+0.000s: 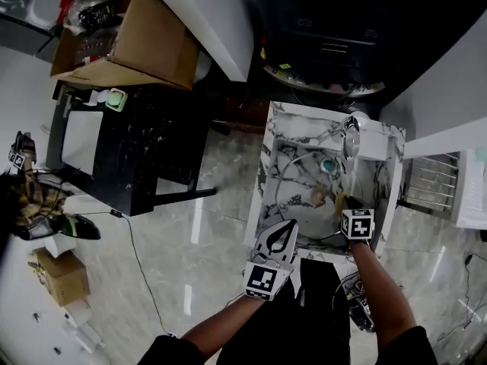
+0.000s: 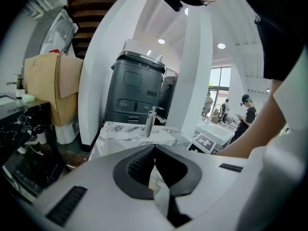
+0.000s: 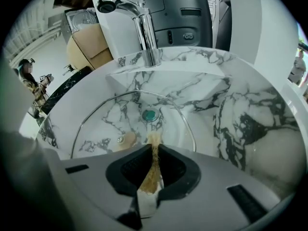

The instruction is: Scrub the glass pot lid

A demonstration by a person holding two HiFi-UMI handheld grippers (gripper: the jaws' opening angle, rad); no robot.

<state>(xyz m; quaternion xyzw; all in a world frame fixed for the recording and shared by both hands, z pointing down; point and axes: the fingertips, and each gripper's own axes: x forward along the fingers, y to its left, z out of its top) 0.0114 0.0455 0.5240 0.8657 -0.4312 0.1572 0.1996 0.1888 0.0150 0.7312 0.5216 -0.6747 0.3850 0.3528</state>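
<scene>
Right gripper [image 3: 153,150] pinches a thin brown scouring pad [image 3: 152,171] tight between its jaws, the pad's tip over the glass pot lid [image 3: 113,121], which lies flat in the marble sink [image 3: 240,114]. Left gripper [image 2: 154,147] is at the sink's front edge, jaws together, empty.

Left tongs [image 2: 154,148] closed; right tongs [image 3: 153,148] pinching scrubber [image 3: 150,179]

My right gripper [image 3: 153,148] has its jaws closed on a thin, brown-stained scrub pad [image 3: 152,177], whose tip pokes out past them. Below lies the glass lid [image 3: 124,121], flat in the marble sink [image 3: 240,114], its metal rim arcing around the teal drain [image 3: 150,114]. The lid's knob [image 3: 126,139] sits just left of the pad's tip. The chrome faucet [image 3: 142,30] stands behind.
</scene>
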